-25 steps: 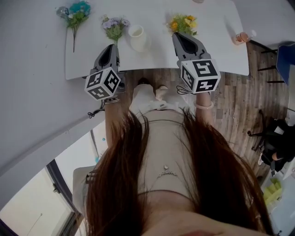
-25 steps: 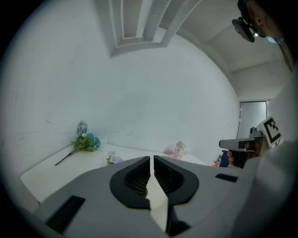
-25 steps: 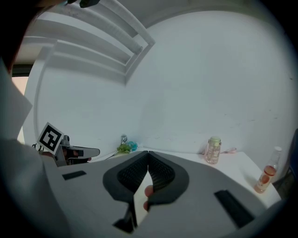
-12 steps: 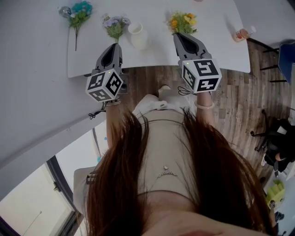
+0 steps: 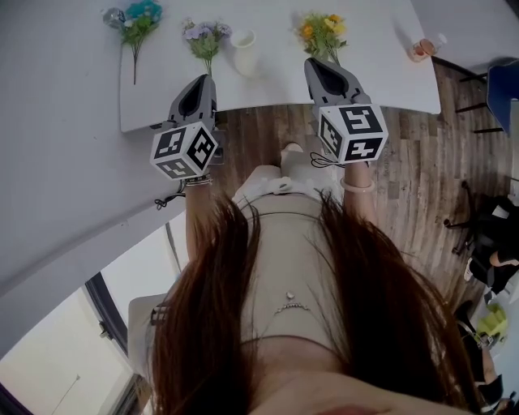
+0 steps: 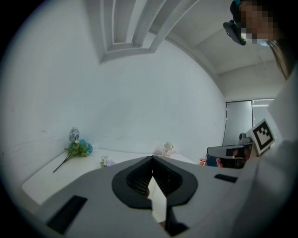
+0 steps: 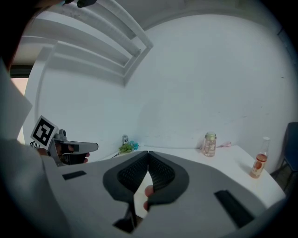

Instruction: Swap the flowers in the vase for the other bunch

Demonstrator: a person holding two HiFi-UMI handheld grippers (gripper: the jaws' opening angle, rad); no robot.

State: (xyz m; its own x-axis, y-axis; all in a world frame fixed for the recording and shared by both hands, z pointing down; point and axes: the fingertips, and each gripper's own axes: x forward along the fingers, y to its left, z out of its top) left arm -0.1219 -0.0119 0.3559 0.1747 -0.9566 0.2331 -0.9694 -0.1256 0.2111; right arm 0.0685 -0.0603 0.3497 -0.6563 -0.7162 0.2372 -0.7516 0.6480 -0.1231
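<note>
Two grippers hang side by side in the head view, their tips overlapping the near edge of the white worktop point(image 5: 381, 77): the left gripper point(image 5: 203, 79) and the right gripper point(image 5: 311, 62). On the worktop the white vase point(image 5: 243, 51) stands upright. The purple bunch point(image 5: 203, 40) lies just beside it on its left, and the yellow bunch point(image 5: 321, 32) lies apart on its right, just past the right gripper's tip. A teal bunch point(image 5: 135, 23) lies further left near the corner, and a small orange bottle point(image 5: 422, 49) sits near the right end.

From the left gripper view I read those jaws as closed tip to tip with nothing caught between them. Only bare worktop shows through the gap behind the tips. Beyond them the teal bunch point(image 6: 78, 149) lies at the left and the purple bunch point(image 6: 107, 161) nearer the middle. The gripper's own body hides the vase from me here.

In the right gripper view the jaws are likewise pressed together and hold nothing. The person's finger point(image 7: 148, 191) shows through the opening behind the tips. Past them stand a pale jar point(image 7: 210, 144) and the orange bottle point(image 7: 259, 165) to the right. The teal bunch is far off at the left, and the left gripper is at the left edge.
</note>
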